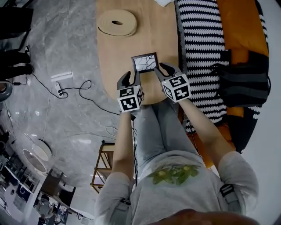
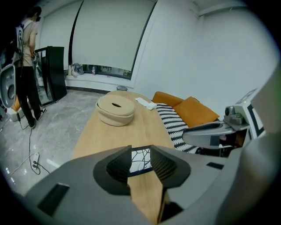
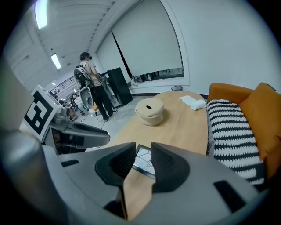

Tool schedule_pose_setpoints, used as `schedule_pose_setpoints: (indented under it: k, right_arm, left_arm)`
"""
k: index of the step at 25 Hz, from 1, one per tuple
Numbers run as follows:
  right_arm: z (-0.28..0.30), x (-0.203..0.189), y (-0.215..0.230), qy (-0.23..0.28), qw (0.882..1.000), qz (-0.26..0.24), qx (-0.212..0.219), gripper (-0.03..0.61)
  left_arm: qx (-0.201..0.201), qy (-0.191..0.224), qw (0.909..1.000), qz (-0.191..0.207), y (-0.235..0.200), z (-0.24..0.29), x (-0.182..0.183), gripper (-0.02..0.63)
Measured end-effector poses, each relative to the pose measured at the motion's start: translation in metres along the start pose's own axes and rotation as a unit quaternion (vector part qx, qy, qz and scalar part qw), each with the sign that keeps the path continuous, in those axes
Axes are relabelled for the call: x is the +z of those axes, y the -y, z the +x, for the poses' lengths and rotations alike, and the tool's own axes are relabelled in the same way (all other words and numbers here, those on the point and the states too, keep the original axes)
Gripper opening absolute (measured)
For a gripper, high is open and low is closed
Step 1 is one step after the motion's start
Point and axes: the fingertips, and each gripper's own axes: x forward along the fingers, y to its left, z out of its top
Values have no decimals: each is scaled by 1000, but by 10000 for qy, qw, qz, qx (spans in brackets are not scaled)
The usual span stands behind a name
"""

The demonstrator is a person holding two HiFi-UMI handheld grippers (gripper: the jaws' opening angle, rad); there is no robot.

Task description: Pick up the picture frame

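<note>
Picture frame (image 1: 145, 63) just ahead; left tool (image 1: 131, 76), right tool (image 1: 163, 69) open, tilted down.

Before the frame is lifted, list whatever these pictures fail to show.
- Picture frame: both tool views show only a strip between the open jaws, which hide the rest.
- Frame's near corners, head view: covered by the left tool and right tool; contact unclear.
- White thing: cut off by the head view's top edge.
</note>
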Motion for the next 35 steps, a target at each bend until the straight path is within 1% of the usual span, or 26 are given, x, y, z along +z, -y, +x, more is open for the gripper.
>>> schedule_pose_setpoints:
  k: [5, 9, 24, 30, 35]
  right_arm:
    - [17, -15, 6, -147, 9998, -115, -23, 103]
    - [32, -28, 12, -293, 9995, -120, -46, 103]
    - [67, -56, 38, -590, 9981, 61, -174, 103]
    - [84, -67, 46, -819, 9963, 147, -199, 112]
    - [97, -83, 53, -1062, 9938, 215, -238, 124]
  left_arm:
    - [21, -59, 9999, 92, -3, 20, -8, 130]
    - [27, -169, 9998, 83, -9, 36, -18, 138]
    - [142, -528, 9985, 37, -30, 73, -50, 138]
    - [151, -739, 9971, 108, -36, 90, -60, 138]
    - [174, -892, 9959, 10, -41, 104, -72, 138]
